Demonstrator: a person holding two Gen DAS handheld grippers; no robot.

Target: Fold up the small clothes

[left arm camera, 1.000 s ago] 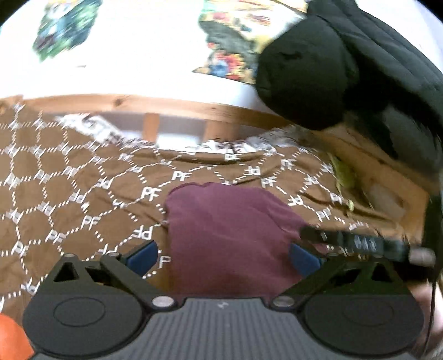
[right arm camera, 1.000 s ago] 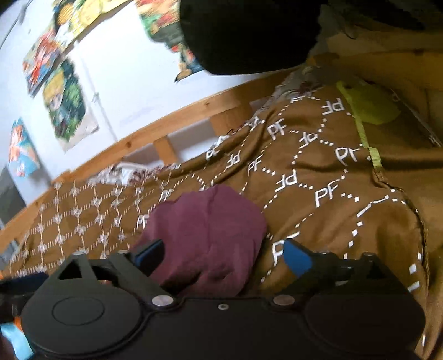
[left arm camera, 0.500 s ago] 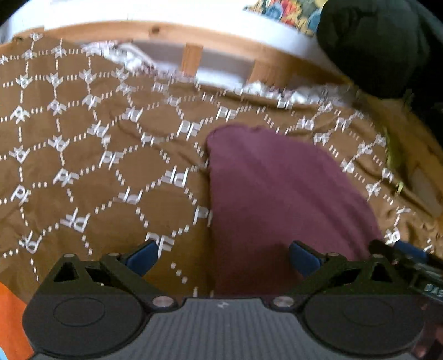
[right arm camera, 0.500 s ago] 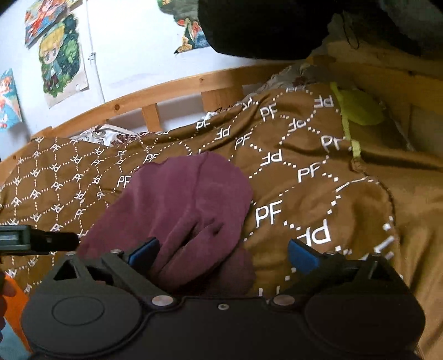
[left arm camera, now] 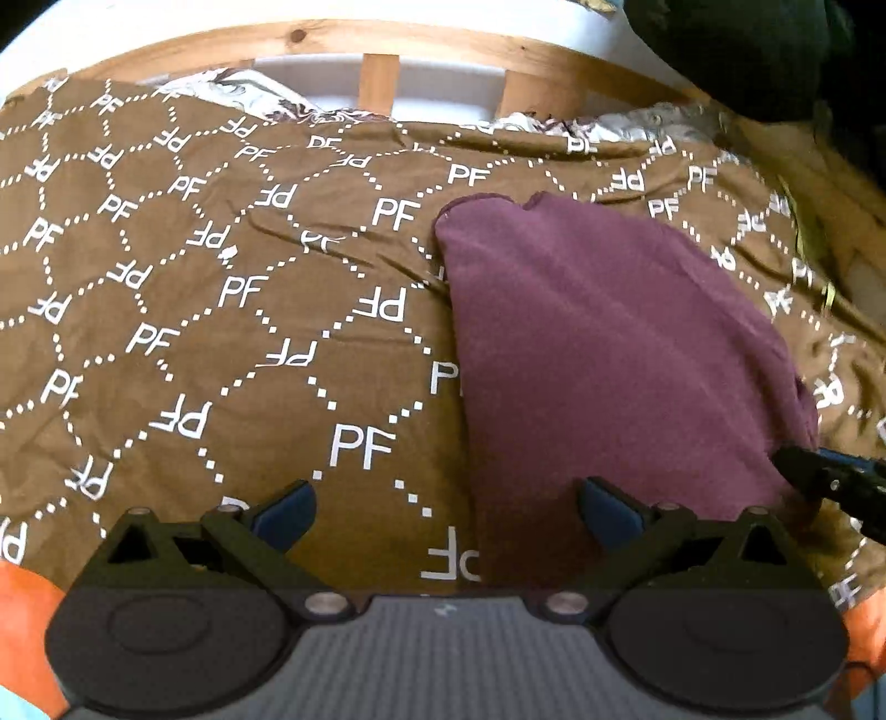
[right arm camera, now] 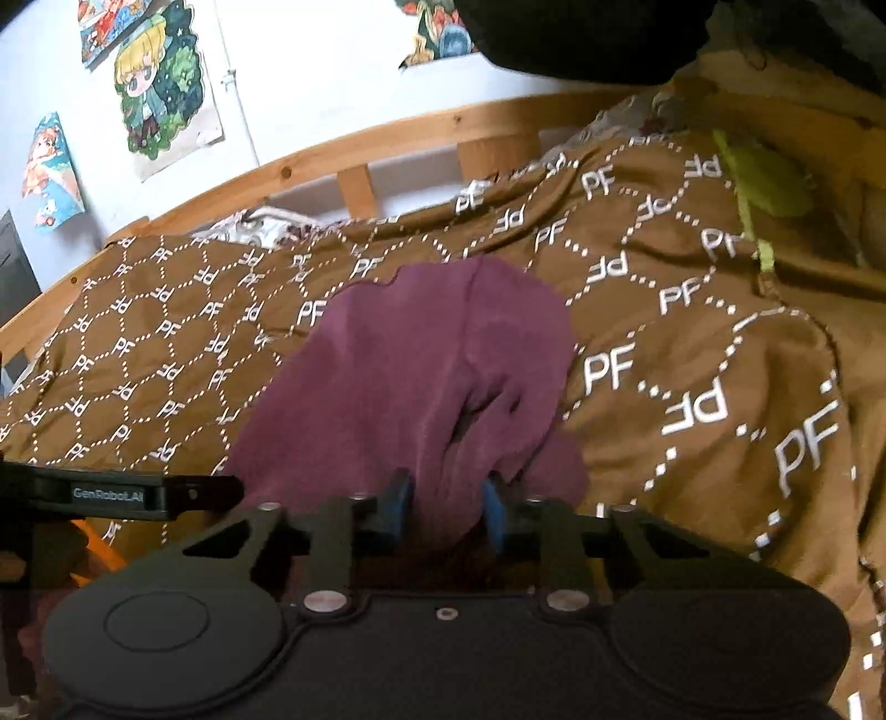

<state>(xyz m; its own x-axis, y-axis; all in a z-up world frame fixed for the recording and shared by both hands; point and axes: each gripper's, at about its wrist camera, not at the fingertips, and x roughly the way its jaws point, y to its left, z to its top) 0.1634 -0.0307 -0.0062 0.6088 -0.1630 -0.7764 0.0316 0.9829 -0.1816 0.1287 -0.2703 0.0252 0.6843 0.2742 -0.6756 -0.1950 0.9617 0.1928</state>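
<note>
A small maroon garment (left arm camera: 603,354) lies on a brown bedspread (left arm camera: 221,310) printed with white PF letters. My left gripper (left arm camera: 448,512) is open over the garment's near left edge, its right blue pad above the cloth. My right gripper (right arm camera: 443,512) is shut on the bunched near edge of the maroon garment (right arm camera: 437,360). The right gripper's finger shows at the right edge of the left wrist view (left arm camera: 830,482). The left gripper's finger shows at the left of the right wrist view (right arm camera: 127,493).
A wooden bed rail (right arm camera: 387,144) runs along the far side below a white wall with posters (right arm camera: 160,99). A black padded jacket (left arm camera: 747,50) hangs at the upper right. A green strap (right arm camera: 747,210) lies on the bedspread at the right.
My right gripper has closed on the garment's near edge, bunching it. My left gripper has tilted down and come closer to the bedspread, staying open.
</note>
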